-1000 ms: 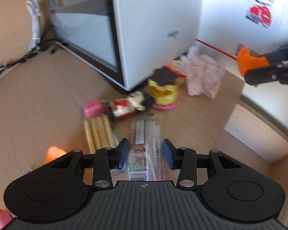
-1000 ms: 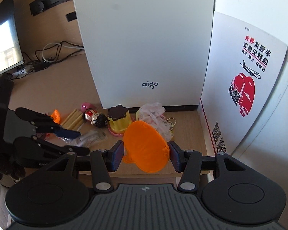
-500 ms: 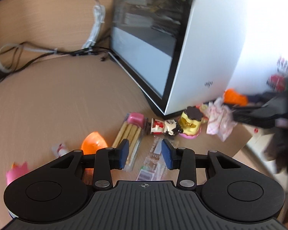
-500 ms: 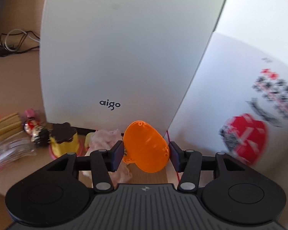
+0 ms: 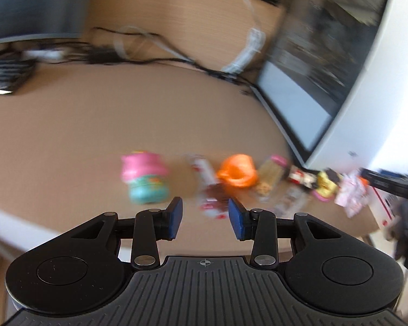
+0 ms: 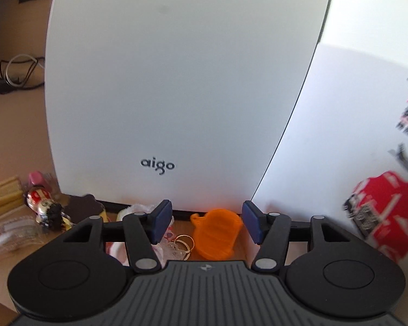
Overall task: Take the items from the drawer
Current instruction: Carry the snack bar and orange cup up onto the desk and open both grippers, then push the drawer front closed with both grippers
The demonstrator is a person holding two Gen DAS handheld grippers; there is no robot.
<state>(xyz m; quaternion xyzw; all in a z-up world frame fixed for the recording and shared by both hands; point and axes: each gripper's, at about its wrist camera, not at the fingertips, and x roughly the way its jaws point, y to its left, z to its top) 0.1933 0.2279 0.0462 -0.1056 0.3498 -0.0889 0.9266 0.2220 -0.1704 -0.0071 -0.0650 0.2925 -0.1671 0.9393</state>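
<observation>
In the right wrist view my right gripper [image 6: 207, 222] hangs over the desk by the white computer case [image 6: 176, 81]. Its jaws are opening. The flat orange plastic piece [image 6: 217, 233] lies on the desk between and below the pads, untouched by them. A keyring [image 6: 183, 243] and a pink-white bag [image 6: 138, 209] lie to its left. The left wrist view is blurred. My left gripper [image 5: 206, 218] is open with nothing between its pads. Beyond it lie a red-white wrapper [image 5: 212, 195], a pink and teal toy [image 5: 144, 179] and an orange cup-shaped piece [image 5: 238, 174].
A row of small things runs right along the desk: biscuit sticks [image 5: 269, 176], a figurine [image 5: 299, 178], a yellow pudding toy [image 5: 326, 184]. Cables [image 5: 149, 57] and a keyboard [image 5: 5, 76] sit at the back. A white board with red print [image 6: 380, 212] stands on the right.
My right gripper let go of the orange piece, which now lies on the desk by the case. My left gripper swung left, away from the clear packet, and rolled.
</observation>
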